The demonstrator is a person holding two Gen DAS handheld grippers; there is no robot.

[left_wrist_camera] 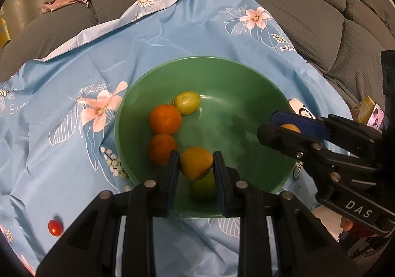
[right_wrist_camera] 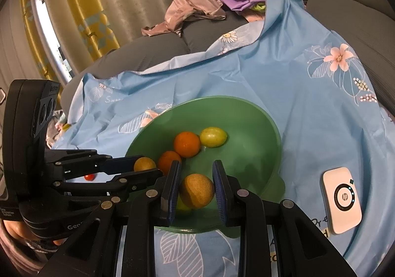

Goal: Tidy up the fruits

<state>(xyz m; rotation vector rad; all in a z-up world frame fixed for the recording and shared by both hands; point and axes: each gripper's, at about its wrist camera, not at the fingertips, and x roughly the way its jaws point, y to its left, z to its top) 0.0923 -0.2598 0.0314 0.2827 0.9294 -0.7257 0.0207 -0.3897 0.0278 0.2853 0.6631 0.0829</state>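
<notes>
We're holding both grippers over the green bowl, each w/ a fruit. The left gripper is pinching a yellow-orange fruit between its fingers; the right gripper is pinching a 2nd yellow-orange fruit the same way, pads pressing on both flanks. Both are hanging just above the bowl's near side, not yet set down.

Handling, as we're judging it: small round citrus-type fruit, light, firm but bruisable, w/ a smooth rind that's likely rolling or slipping if pinched off-centre. We're gripping across the widest part, which looks right; a moderate squeeze should be enough.

Already lying in the bowl: two oranges touching each other, a yellow-green fruit just beside the upper orange, and another greenish one under the left gripper's fruit. So the drop spot is getting crowded; the bare right half of the bowl looks the safer place. The bowl's curve will be sending anything released toward the middle.

Around: the bowl is sitting on a blue floral sheet draped over a grey sofa, so a soft, uneven base, no worktop. A small red tomato is lying loose on the sheet, well apart from the bowl. A white HP device is resting near the bowl's right side. Crumpled clothes are piled far back. The 2 grippers are close together, so they may be crowding each other.
</notes>
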